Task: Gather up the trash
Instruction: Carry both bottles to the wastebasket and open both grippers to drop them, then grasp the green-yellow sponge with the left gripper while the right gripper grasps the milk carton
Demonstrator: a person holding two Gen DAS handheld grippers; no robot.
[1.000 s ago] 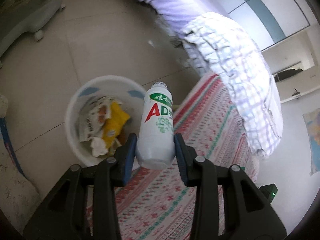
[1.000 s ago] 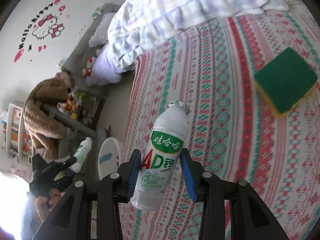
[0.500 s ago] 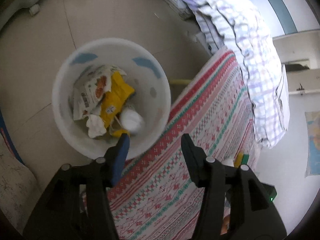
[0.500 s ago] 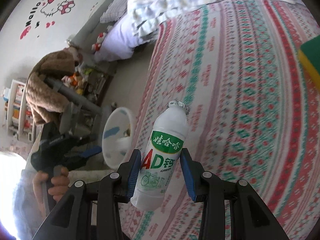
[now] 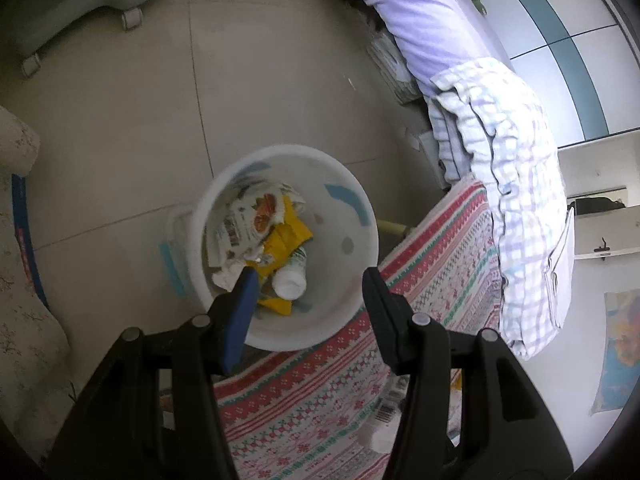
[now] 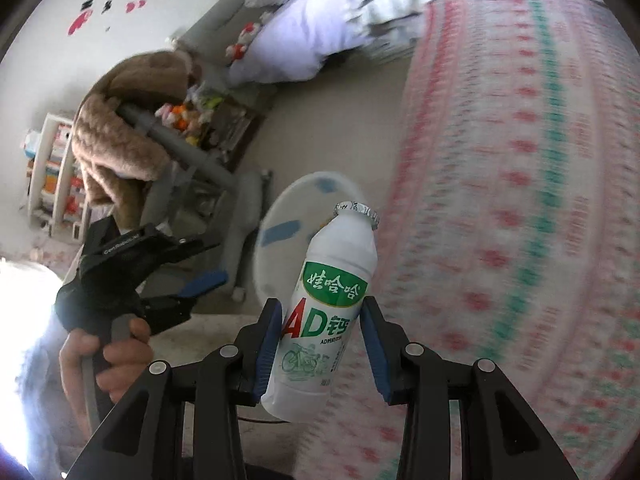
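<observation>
A white waste bin (image 5: 362,248) stands on the tiled floor beside the bed; it also shows in the right wrist view (image 6: 280,248). Inside lie snack wrappers (image 5: 256,220), a yellow packet (image 5: 286,240) and a white AD milk bottle (image 5: 290,278). My left gripper (image 5: 310,286) is open and empty above the bin; it shows in the right wrist view (image 6: 204,264) too, held in a hand. My right gripper (image 6: 320,320) is shut on a second white AD milk bottle (image 6: 324,320), held upright in the air near the bin.
The bed with its striped patterned sheet (image 5: 320,392) lies right next to the bin. A checked quilt (image 5: 512,184) and a lilac pillow (image 5: 420,20) lie on it. A wheeled chair base (image 5: 80,0) stands on the floor. A brown plush bear (image 6: 124,128) sits at the left.
My left gripper opened and its bottle dropped into the bin. My right gripper has carried its bottle from over the bed towards the bin.
</observation>
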